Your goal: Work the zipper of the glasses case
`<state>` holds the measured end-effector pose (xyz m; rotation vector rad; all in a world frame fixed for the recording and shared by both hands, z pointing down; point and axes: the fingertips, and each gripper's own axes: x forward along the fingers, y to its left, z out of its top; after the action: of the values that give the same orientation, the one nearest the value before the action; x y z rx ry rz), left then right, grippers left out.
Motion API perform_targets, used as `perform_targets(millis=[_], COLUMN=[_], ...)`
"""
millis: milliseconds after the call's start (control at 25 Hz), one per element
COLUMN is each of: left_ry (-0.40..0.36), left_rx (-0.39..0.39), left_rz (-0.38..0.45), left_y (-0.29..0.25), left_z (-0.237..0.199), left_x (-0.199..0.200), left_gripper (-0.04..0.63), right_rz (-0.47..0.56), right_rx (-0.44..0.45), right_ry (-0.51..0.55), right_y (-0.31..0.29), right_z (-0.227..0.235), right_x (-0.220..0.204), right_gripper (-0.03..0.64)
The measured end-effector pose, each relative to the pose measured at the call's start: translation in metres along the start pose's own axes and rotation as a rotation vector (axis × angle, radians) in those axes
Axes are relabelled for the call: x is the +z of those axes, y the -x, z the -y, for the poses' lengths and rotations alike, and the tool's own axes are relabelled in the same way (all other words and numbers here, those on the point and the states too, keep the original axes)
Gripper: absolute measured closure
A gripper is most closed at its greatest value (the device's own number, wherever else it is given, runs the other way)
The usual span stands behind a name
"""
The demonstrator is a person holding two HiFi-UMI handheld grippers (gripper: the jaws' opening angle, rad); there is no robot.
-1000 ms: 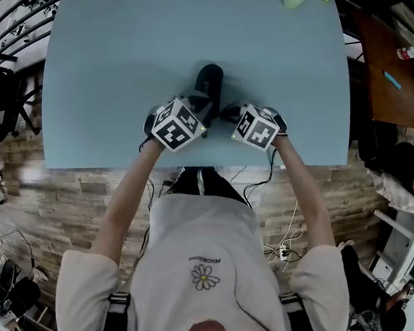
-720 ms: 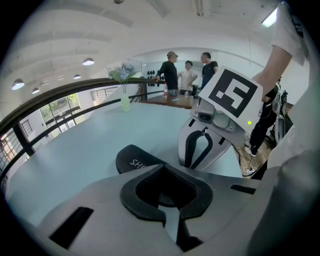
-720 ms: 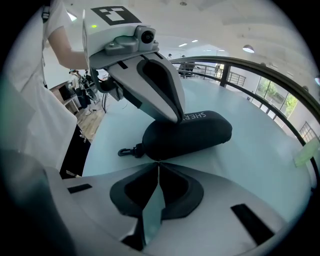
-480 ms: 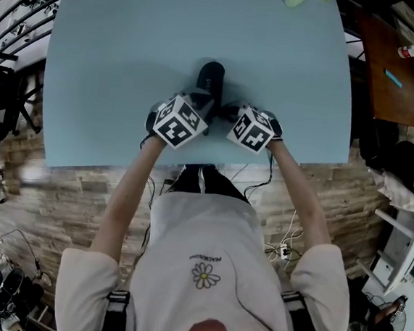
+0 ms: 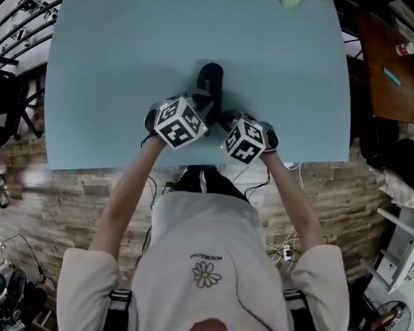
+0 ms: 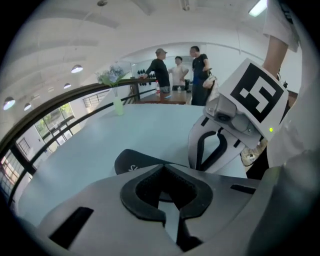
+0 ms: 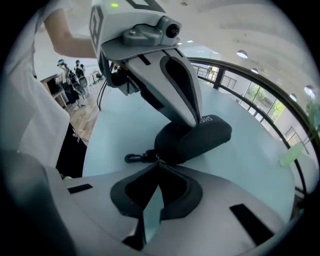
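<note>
**A:** Where's the glasses case (image 5: 210,76)?

**B:** On the table (image 5: 109,50), mid of the near edge. It lies lengthwise away from the person, w/ the clip (image 7: 136,158) end twd them.

**A:** L side?

**B:** Left gripper (image 6: 162,169) has its jaws together, nothing btwn them. The right gripper view shows its tips pressing down on top of the case. Pinning it, I'd say.

**A:** And R?

**B:** Right gripper (image 7: 158,165) has its jaws together too, tips right at the case's near end. They're nipped on what looks like the zipper pull (image 7: 156,157), just beside the clip. It's tiny tho, so that's my read.

**A:** Progress?

**B:** Early, imo. The case looks fully shut, halves flush, no gap along the seam as far as either gripper view shows. Done: case pinned, pull taken. Left to do: the whole run of the zipper round the case, w/ L holding it steady.

**A:** Far side of the seam?

**B:** Hidden, can't tell.
</note>
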<state>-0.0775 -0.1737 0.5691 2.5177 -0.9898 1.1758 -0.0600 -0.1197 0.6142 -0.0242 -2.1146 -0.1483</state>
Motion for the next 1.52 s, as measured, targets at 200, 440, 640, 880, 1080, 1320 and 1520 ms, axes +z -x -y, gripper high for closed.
perform_targets(millis=[200,440,640,880,1080,1320,1520], left_ry=[-0.111,-0.257,-0.366,-0.384,-0.409,-0.4,-0.413], left_rx=[0.027,0.152,0.107,-0.18,-0.328,-0.424,-0.444], left_rz=[-0.021,0.065,-0.089,-0.134,-0.107,-0.17,-0.26], left_y=[-0.001,-0.018,-0.044,-0.038,-0.033,-0.024,-0.024], left_z=[-0.001,-0.025,-0.053,-0.027,-0.013,-0.009,0.001], left_x=[0.01,0.053,0.056,0.035,0.028,0.019,0.013], left_gripper=[0.58,0.578,0.58,0.581,0.578,0.488,0.58], right_rz=[-0.123,-0.2,-0.187,-0.182,-0.182,-0.182,-0.187], right_rx=[-0.205,-0.302,-0.307,-0.322,-0.324,-0.314,-0.304], right_ry=[0.041,0.011,0.019,-0.006,-0.001,0.016,-0.016], right_y=[0.019,0.026,0.027,0.027,0.026,0.023,0.024], right_z=[0.041,0.069,0.066,0.077,0.083,0.087,0.085], right_x=[-0.04,-0.071,-0.068,-0.081,-0.083,-0.077,-0.074], right_gripper=[0.609,0.608,0.609,0.609,0.609,0.609,0.609])
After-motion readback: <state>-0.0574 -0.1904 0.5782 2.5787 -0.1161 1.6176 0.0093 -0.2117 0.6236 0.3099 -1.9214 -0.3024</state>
